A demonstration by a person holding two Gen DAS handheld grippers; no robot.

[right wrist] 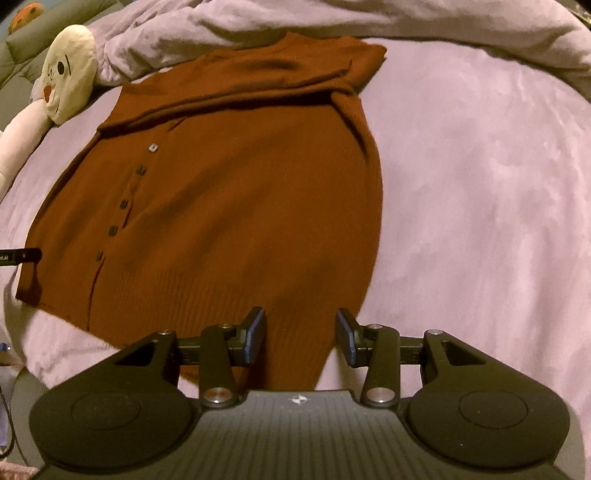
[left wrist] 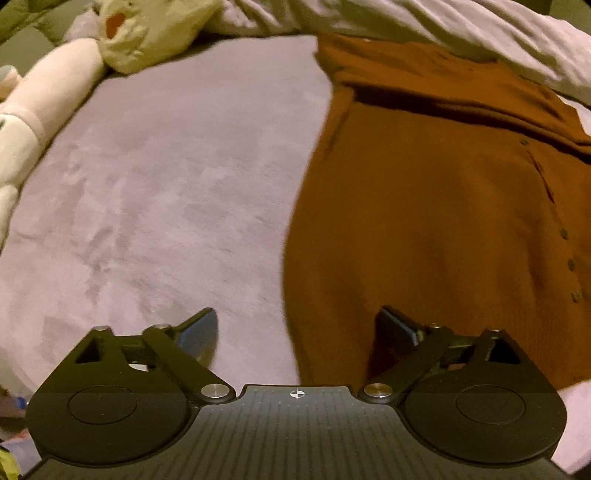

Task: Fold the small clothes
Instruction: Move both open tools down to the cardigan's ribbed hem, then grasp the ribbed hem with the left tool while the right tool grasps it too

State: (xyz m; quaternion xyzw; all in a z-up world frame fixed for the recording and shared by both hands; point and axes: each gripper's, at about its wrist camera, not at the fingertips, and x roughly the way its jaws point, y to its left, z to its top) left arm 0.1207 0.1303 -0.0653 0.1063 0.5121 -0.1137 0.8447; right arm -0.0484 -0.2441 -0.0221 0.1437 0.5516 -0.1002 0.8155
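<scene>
Black plastic and blue pads make up our left gripper [left wrist: 295, 328], whose jaws stand wide apart over the near left edge of the rust-brown knit cardigan [left wrist: 424, 221]; one pad sits above bare blanket, the other above the knit, and nothing is pinched between them; whether either pad touches the surface we cannot tell. Our right gripper [right wrist: 300, 338] holds its jaws partly parted, astride the ribbed hem at the cardigan's near right corner; the cloth lies under the gap, yet the pads do not press on it.

From the right wrist we see nearly the whole cardigan [right wrist: 236, 192] lying flat on the lilac plush blanket [right wrist: 480, 184], its upper part folded across itself, its dark buttons [right wrist: 112, 231] running down the left half; the tip of the left gripper [right wrist: 22, 255] shows at the left border, over the garment's left edge. The left wrist gives only the cardigan's left half, its buttons [left wrist: 563, 233] near the right border, and a broad stretch of the blanket [left wrist: 147, 203].

Both views catch the cream plush toy [right wrist: 68, 74] at the far left [left wrist: 140, 33]; its drawn face is plain only from the right wrist; rumpled bedding [right wrist: 332, 22] lies beyond the cardigan.
</scene>
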